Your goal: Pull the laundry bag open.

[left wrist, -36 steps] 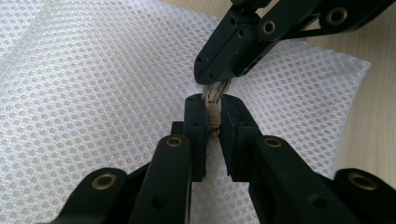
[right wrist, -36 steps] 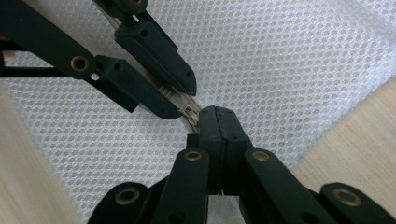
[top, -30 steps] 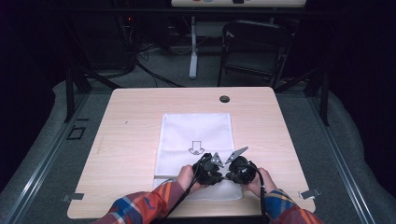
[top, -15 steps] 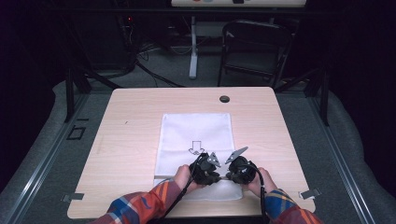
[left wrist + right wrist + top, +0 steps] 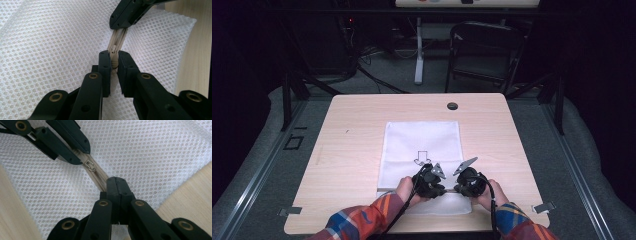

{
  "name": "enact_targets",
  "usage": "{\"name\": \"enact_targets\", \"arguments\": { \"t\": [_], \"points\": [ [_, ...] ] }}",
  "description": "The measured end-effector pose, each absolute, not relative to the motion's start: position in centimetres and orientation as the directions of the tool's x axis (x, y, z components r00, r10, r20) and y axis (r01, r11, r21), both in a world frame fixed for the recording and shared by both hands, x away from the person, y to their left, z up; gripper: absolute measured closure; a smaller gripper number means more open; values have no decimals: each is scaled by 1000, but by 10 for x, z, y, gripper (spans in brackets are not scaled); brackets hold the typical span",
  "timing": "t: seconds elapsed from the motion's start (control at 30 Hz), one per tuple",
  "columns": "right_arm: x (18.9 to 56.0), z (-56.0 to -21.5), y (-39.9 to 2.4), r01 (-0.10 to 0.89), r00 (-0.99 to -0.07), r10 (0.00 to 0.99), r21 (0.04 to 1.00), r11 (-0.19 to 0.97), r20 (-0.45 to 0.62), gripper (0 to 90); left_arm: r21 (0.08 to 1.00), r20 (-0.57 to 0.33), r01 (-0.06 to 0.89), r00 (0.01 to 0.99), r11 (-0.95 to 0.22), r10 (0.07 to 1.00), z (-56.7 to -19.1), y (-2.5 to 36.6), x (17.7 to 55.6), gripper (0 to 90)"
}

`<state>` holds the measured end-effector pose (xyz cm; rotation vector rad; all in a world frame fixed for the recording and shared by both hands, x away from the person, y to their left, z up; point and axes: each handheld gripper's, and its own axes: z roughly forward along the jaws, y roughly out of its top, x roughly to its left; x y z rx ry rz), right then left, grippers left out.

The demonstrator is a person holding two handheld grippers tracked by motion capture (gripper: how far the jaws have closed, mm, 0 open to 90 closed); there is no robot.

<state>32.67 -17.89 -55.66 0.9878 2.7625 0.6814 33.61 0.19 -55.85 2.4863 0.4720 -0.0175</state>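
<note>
- Here we are at the near edge of the table (image 5: 362, 120), where a white mesh bag (image 5: 422, 142) lies flat, its zipper end toward the person, both hands working that hem side by side.
- The left gripper (image 5: 114, 60) is pinching the zipper slider (image 5: 114, 53): both black jaws pressed in on the small beige pull, with the zipper tape (image 5: 117, 37) running on ahead of it.
- The right gripper (image 5: 116, 185) has its jaws pressed tight together on the tape itself, just short of the slider (a classic anchor-and-pull set-up, I'd say).
- From the high view the two grippers sit almost touching, left gripper (image 5: 430, 181) and right gripper (image 5: 468, 181), over the bag's near hem; the exact contact is too small to read from up there.
- Handling: this mesh looks light, limp and floppy, so it will likely bunch and drag along the tabletop rather than stay put.
- Grabbing the netting alone would just stretch it; the stiffer tape is the sounder hold.
- The slider is small and smooth, probably easy to lose from a shallow pinch, so a squeeze well over its body seems wise.
- Nothing fragile here, though a snagged tooth could jam if the tape goes slack.
</note>
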Motion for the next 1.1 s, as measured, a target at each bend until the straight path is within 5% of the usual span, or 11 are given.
{"name": "enact_targets", "arguments": {
  "t": [1.1],
  "points": [
    [327,-557,-180,574,-777,629,450,684,34,900,547,-149,377,922,-748,356,-557,30,335,813]
  ]
}}
